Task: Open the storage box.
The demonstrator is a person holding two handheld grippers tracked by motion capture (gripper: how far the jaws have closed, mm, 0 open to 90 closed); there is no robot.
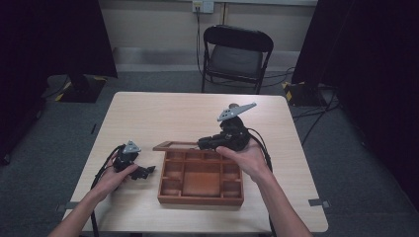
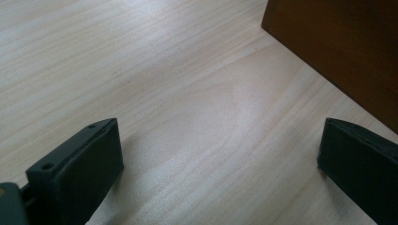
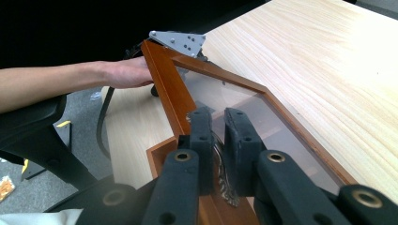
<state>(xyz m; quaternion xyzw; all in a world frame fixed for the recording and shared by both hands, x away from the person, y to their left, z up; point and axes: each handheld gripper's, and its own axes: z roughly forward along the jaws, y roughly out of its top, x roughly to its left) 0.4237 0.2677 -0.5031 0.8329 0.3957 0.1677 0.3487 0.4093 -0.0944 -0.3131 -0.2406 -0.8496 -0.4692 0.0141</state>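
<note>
The right tool (image 3: 217,117) pinches the small metal clasp (image 3: 224,180) on the glass lid (image 3: 234,101) of the wooden box (image 1: 200,178), lid raised off the bench (image 1: 163,113). The left tool (image 2: 220,154) rests wide beside the box (holding nothing). That thin clasp could slip free, and the lid would drop.

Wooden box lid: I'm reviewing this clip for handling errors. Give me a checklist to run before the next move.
1. Right claw shut on the metal clasp at the lid edge: ok.
2. Lid raised off the wooden box: ok, hinged open.
3. Left claw open, nothing between its jaws: ok.
4. Left claw steadying the box: not ok, it sits beside the wall without touching.
5. Box compartments free of items: cannot tell.
6. Box fully on the table: ok.
</note>
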